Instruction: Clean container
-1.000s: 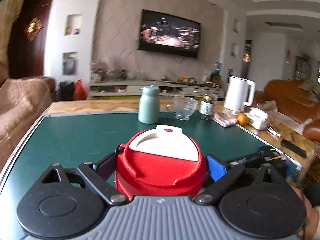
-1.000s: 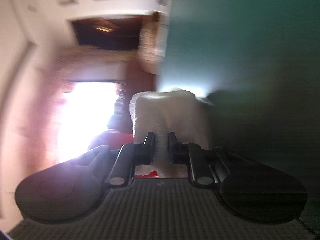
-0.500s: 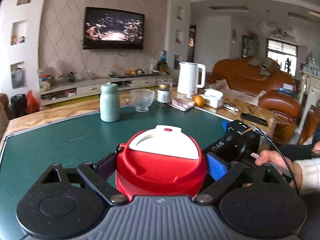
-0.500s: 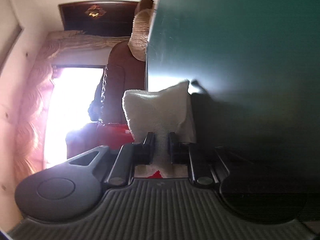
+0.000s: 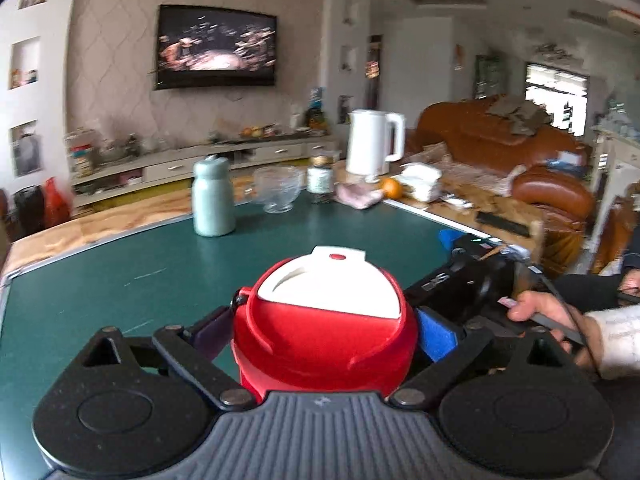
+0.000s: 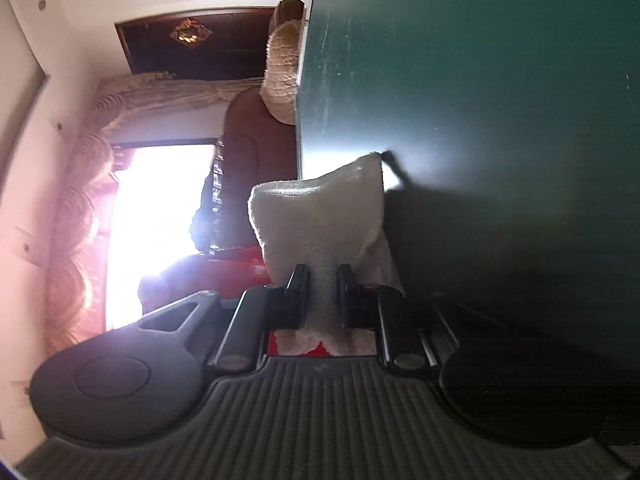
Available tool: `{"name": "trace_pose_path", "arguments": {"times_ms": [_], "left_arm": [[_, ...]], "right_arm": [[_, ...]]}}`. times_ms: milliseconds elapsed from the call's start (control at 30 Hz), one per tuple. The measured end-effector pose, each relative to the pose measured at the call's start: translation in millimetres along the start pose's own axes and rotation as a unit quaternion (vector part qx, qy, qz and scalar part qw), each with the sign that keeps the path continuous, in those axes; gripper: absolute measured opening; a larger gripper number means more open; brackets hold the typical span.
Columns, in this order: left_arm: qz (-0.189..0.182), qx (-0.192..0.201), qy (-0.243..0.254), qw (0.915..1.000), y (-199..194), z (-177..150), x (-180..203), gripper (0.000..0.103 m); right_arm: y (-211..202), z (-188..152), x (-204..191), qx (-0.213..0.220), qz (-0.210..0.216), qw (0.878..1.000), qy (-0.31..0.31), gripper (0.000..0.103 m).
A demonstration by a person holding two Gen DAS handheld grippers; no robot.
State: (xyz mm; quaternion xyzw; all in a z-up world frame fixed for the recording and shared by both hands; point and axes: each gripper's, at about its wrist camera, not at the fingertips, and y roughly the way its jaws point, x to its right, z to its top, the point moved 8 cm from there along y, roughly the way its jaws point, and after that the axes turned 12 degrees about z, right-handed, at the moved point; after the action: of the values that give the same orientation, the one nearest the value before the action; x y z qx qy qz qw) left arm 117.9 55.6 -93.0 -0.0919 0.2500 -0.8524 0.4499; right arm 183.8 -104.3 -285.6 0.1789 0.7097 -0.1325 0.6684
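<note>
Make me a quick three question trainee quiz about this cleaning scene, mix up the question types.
1. True or false: the left claw grips the red container.
2. What does the right claw hold? A) sponge B) white cloth C) brush
3. Fill in: behind the container, the white ____ stands right of the glass bowl.

Key: 1 true; 2 B; 3 kettle.
</note>
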Motion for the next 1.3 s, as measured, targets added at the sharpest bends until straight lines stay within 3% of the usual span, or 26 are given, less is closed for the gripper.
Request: {"name": "trace_pose_path", "arguments": {"times_ms": [133, 200, 300, 533, 633, 700, 733, 867, 1067, 1300], "left_arm": [[0.048, -0.028, -0.06, 0.9967, -9, -2, 3, 0.103], [0.075, -0.031, -0.117, 0.9899, -13, -6, 4, 0.103], [0.136, -0.013, -0.147, 0.9797, -21, -5, 10, 0.103], [0.276, -0.033, -0.103, 0.9551, -1, 5, 33, 0.103], [0.306, -0.032, -0.107, 0.9455, 7, 11, 34, 0.103], [0.309, -0.022, -0.114, 0.944, 9, 16, 33, 0.102], [0.308, -0.016, -0.118, 0.9438, 10, 19, 33, 0.096], [0.29, 0.006, -0.129, 0.9482, 9, 19, 23, 0.095], [0.206, 0.072, -0.102, 0.9705, -5, 5, 12, 0.095], [0.138, 0.096, -0.065, 0.9837, -12, -4, 10, 0.095]], "right_arm": [[-1, -8, 4, 0.007, 0.001, 1.0, -0.001, 0.018], [-2, -12, 2, 0.006, 0.0, 1.0, -0.008, 0.018], [4, -17, -5, 0.006, 0.003, 1.0, -0.017, 0.018], [-2, -19, -18, 0.012, -0.001, 0.999, -0.029, 0.018], [1, -18, -20, 0.013, -0.001, 0.999, -0.03, 0.019], [6, -14, -21, 0.014, -0.001, 0.999, -0.03, 0.019], [7, -13, -21, 0.014, 0.0, 0.999, -0.03, 0.019], [8, -11, -23, 0.014, 0.021, 0.999, -0.02, 0.019], [14, -12, -40, 0.013, 0.09, 0.996, 0.002, 0.019], [19, -8, -3, 0.007, 0.002, 1.0, 0.014, 0.018]]}}
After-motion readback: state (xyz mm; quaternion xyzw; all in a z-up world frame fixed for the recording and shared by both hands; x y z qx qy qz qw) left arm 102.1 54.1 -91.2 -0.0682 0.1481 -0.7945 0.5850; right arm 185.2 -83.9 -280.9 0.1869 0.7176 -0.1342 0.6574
